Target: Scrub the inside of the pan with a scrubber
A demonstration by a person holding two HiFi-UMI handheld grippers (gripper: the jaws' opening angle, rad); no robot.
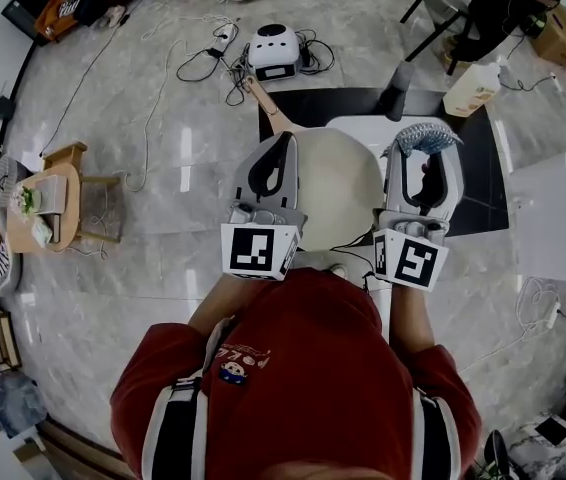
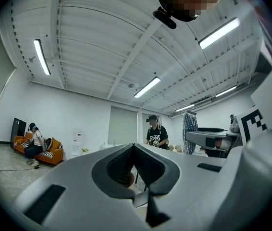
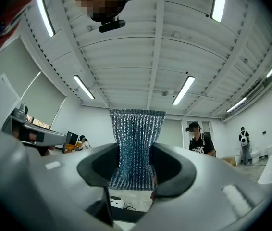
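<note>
Right gripper (image 3: 135,153) fingers clamp scrubber (image 3: 137,126); left gripper (image 2: 134,147) fingers closed.

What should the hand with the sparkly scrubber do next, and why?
Probably tip the right hand-held gripper down toward the round cream-coloured pan with the wooden handle. Its jaws are shut on the sparkly silver-blue mesh scrubber, but the right gripper view shows the scrubber against the room and ceiling, in the air and not touching the inside of the pan.

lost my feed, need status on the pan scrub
Left gripper shut, empty. Right gripper shut on scrubber. Scrubber off the pan, both grippers tilted up. Nothing seen blocking pan.
</note>
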